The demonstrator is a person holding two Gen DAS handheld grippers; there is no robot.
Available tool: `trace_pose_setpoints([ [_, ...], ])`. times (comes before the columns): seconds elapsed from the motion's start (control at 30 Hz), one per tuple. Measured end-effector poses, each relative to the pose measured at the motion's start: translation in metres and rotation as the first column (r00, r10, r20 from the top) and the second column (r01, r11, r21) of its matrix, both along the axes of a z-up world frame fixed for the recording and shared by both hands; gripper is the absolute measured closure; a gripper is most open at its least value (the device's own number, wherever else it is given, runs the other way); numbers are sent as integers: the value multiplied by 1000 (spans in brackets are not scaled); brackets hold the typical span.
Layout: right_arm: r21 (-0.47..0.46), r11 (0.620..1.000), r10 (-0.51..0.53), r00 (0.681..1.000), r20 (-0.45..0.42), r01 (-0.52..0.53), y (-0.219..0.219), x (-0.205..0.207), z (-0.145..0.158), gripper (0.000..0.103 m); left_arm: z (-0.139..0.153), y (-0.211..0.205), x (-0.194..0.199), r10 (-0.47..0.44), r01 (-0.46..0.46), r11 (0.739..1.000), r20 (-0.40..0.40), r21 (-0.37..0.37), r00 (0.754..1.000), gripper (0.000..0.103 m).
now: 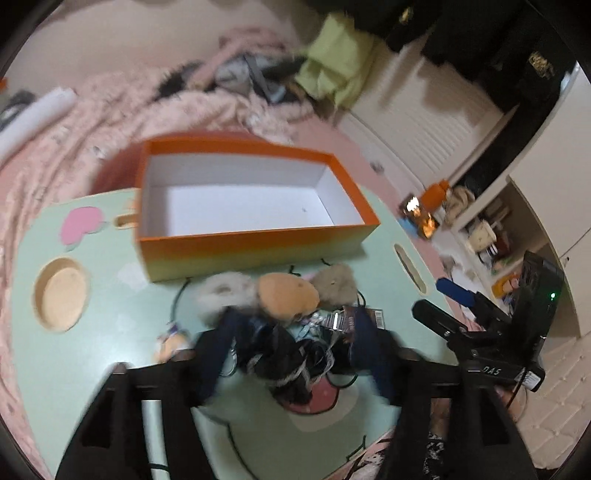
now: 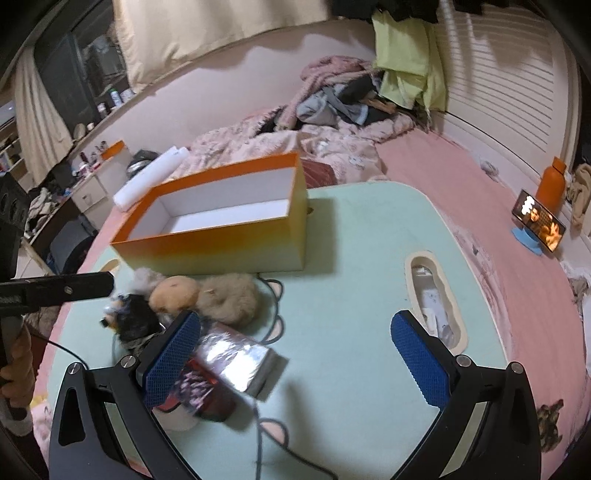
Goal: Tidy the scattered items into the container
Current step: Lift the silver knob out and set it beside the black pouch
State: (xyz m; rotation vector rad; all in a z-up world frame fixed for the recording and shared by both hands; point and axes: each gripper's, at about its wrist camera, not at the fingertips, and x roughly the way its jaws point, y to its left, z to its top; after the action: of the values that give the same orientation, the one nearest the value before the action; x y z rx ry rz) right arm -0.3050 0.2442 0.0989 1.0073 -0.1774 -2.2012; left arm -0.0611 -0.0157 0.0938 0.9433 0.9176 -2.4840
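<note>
Two tools work over the green table: the left tool straddles a dark tangled item, grip unclear through blur; the right tool gapes wide. Nearby stands the orange box, beside plush toys.

A pink-sheeted bed carries the mint surface; white louvred doors at two o'clock, curtains at eleven.

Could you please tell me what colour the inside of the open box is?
White inside the box, with orange outer walls; the right wrist view shows it best.
</note>
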Motion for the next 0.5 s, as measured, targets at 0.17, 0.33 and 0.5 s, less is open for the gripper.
trace_pose_setpoints([
  [0.17,3,996,87,995,-39,-87,0,32,-1,0,-22,48,31,54,-49,987,34,-152,998,13],
  [0.33,82,983,169,983,-67,-163,-16,71,-18,0,-62,71,40,155,-142,975,69,-169,985,13],
  [0.5,88,981,179,982,-66,-173,-30,84,-29,0,-79,72,42,249,-225,952,97,-208,964,12],
])
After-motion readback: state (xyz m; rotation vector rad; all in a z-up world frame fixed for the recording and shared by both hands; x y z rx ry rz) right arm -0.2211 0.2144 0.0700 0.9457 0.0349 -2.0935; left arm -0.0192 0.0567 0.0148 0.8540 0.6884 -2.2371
